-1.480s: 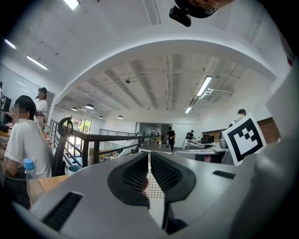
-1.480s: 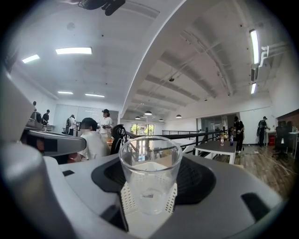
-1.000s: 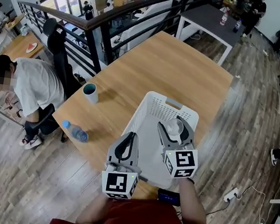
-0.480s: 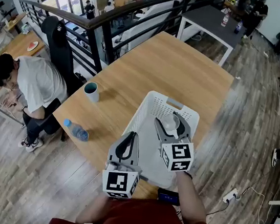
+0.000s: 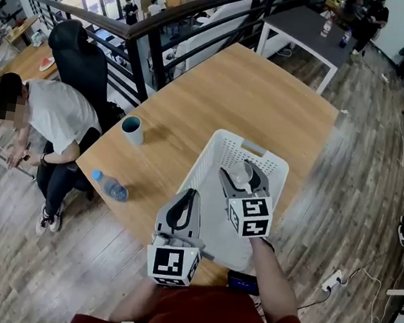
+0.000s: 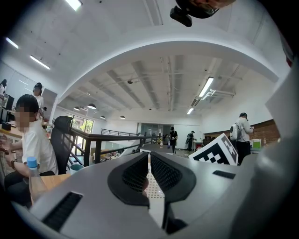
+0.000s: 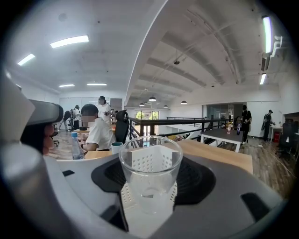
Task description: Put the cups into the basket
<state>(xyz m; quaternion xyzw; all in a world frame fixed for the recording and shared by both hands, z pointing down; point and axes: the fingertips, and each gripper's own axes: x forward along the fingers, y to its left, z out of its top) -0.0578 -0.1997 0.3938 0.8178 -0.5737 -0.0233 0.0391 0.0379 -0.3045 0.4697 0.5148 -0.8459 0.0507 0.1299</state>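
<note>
Pale wood formed the counter (image 5: 248, 96), set against a black railing (image 5: 142, 33) on an upper floor, with a person in a white shirt (image 5: 48, 117) seated beyond its left edge beside a black chair (image 5: 78, 61). Low in the centre of the head view a white perforated basket (image 5: 218, 155) stood on the counter's near end. The right gripper (image 5: 243, 172) hung over the basket's inside, its fingers (image 7: 196, 175) clamped on either side of a clear cup (image 7: 150, 175), which stood upright and empty between them above the basket's floor. The left gripper (image 5: 188, 196) sat at the basket's near left corner, lower in the frame, pointing level; its fingers (image 6: 135, 172) were drawn together at the tips with nothing between them. A teal cup (image 5: 132, 130) stood upright on the counter left of the basket, well apart from it. A plastic bottle with a blue cap (image 5: 109, 188) lay at the counter's left edge, below the teal cup in the frame.
</note>
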